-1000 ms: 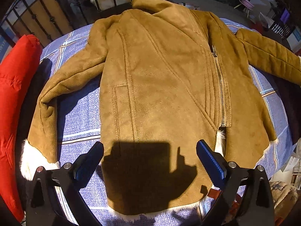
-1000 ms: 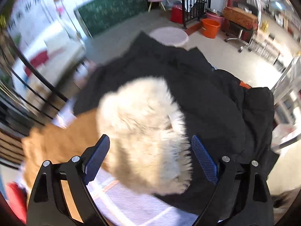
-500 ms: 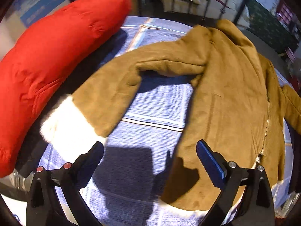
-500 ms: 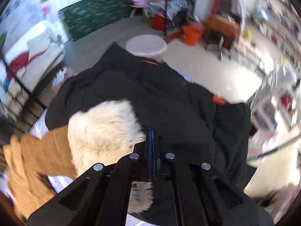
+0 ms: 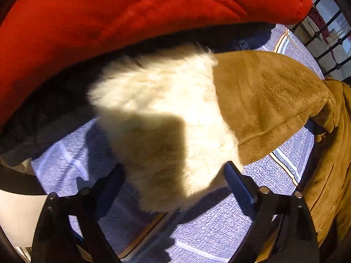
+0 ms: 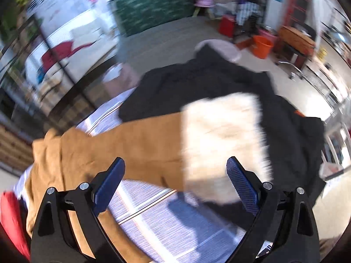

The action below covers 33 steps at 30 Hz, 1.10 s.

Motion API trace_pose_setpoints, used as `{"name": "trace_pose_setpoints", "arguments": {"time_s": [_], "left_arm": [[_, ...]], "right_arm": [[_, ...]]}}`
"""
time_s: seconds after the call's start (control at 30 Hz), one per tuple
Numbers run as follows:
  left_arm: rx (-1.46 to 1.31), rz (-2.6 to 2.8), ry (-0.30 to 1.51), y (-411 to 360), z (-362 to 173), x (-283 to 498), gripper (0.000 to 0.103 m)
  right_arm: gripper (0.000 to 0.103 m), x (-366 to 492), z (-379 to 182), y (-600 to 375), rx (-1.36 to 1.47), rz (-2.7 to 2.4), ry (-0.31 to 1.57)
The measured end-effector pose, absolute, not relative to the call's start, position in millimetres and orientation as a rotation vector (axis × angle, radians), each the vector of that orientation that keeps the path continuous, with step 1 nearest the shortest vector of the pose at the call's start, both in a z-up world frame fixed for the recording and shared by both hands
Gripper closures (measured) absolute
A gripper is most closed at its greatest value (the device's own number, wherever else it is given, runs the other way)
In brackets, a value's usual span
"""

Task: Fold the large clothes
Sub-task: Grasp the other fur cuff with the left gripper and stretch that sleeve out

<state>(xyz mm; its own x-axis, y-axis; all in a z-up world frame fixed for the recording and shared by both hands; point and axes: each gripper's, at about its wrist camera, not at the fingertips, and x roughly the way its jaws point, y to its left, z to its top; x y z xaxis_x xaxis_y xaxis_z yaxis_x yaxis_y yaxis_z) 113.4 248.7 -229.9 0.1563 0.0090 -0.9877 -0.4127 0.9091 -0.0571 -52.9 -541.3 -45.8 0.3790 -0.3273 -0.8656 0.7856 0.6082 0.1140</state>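
Observation:
A tan suede jacket (image 5: 274, 100) with white fur cuffs lies spread on a blue checked cloth (image 5: 219, 230). In the left wrist view its left sleeve's fur cuff (image 5: 166, 118) lies right in front of my open left gripper (image 5: 175, 179), its near end between the fingers. In the right wrist view the other sleeve (image 6: 136, 144) stretches across, and its fur cuff (image 6: 221, 144) lies just ahead of my open, empty right gripper (image 6: 175, 175), resting on a black garment (image 6: 197, 83).
A red padded jacket (image 5: 109, 15) lies over a black garment beside the left cuff. Black metal railing (image 5: 329, 37) stands behind the bed. In the right wrist view the floor beyond holds an orange bucket (image 6: 263, 46), a pink stool (image 6: 204, 2) and shelves.
My left gripper has swung left from the jacket's body to the left cuff. My right gripper closed near the right cuff half a second ago and now stands open again.

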Motion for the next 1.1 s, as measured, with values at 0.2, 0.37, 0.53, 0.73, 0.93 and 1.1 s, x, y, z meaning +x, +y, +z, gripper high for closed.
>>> {"name": "trace_pose_setpoints", "arguments": {"time_s": [0.2, 0.37, 0.53, 0.73, 0.93, 1.1], "left_arm": [[-0.266, 0.252, 1.333, 221, -216, 120, 0.081], [-0.084, 0.163, 1.17, 185, -142, 108, 0.083], [0.145, -0.018, 0.825, 122, -8, 98, 0.083], [0.208, -0.077, 0.586, 106, 89, 126, 0.083], [0.105, 0.213, 0.821, 214, 20, 218, 0.083], [0.125, 0.401, 1.004, 270, -43, 243, 0.061]], "right_arm": [[0.01, -16, -43, -491, 0.463, -0.634, 0.957], [0.01, -8, -51, -475, 0.422, -0.619, 0.995], [0.01, -10, -64, -473, 0.481, -0.608, 1.024], [0.011, -9, -71, -467, 0.528, -0.57, 1.028], [0.011, -16, -70, -463, 0.529, -0.547, 1.024], [0.011, -29, -83, -463, 0.572, -0.533, 1.072]]}}
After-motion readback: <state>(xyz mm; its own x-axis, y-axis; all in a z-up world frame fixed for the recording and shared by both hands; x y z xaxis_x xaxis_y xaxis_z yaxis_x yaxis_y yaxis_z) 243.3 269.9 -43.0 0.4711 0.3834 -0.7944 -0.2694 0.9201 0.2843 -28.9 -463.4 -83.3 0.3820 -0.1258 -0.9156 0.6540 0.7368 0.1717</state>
